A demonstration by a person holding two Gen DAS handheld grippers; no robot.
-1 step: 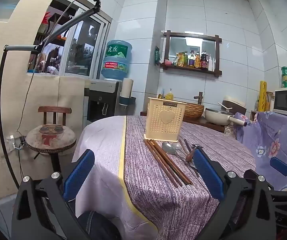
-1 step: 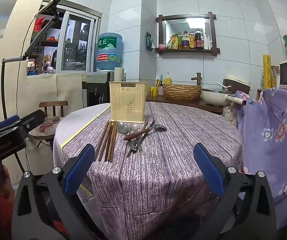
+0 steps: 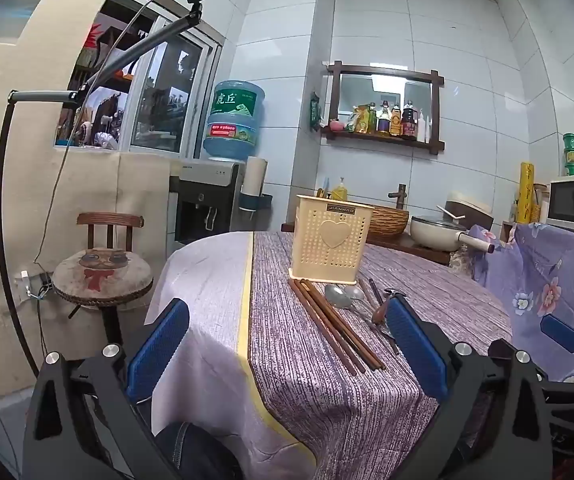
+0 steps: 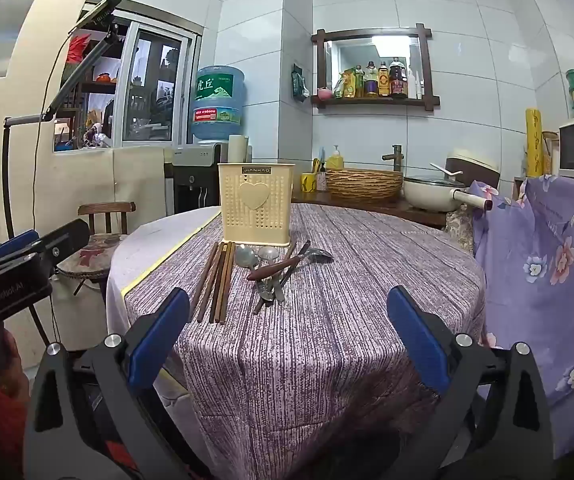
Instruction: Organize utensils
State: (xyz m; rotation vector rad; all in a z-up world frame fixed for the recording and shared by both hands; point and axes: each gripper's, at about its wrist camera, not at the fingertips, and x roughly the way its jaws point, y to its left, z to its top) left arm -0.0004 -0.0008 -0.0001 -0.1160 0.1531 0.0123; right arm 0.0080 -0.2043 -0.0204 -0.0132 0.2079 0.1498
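A cream perforated utensil holder [image 3: 330,245] [image 4: 255,205] with a heart on its front stands upright on the round table. In front of it lie several brown chopsticks [image 3: 333,324] [image 4: 217,282], side by side. To their right is a pile of metal spoons [image 3: 338,295] [image 4: 246,257] and a wooden-handled utensil [image 4: 275,269]. My left gripper [image 3: 287,350] is open and empty, at the table's near left edge. My right gripper [image 4: 287,338] is open and empty, above the near edge, facing the holder.
The table has a purple striped cloth [image 4: 327,340] over a white cloth [image 3: 203,280]. A stool [image 3: 103,276] stands to the left. A counter behind holds a woven basket [image 4: 363,185] and a pan [image 4: 431,193]. A flowered purple cover [image 4: 547,260] hangs on the right.
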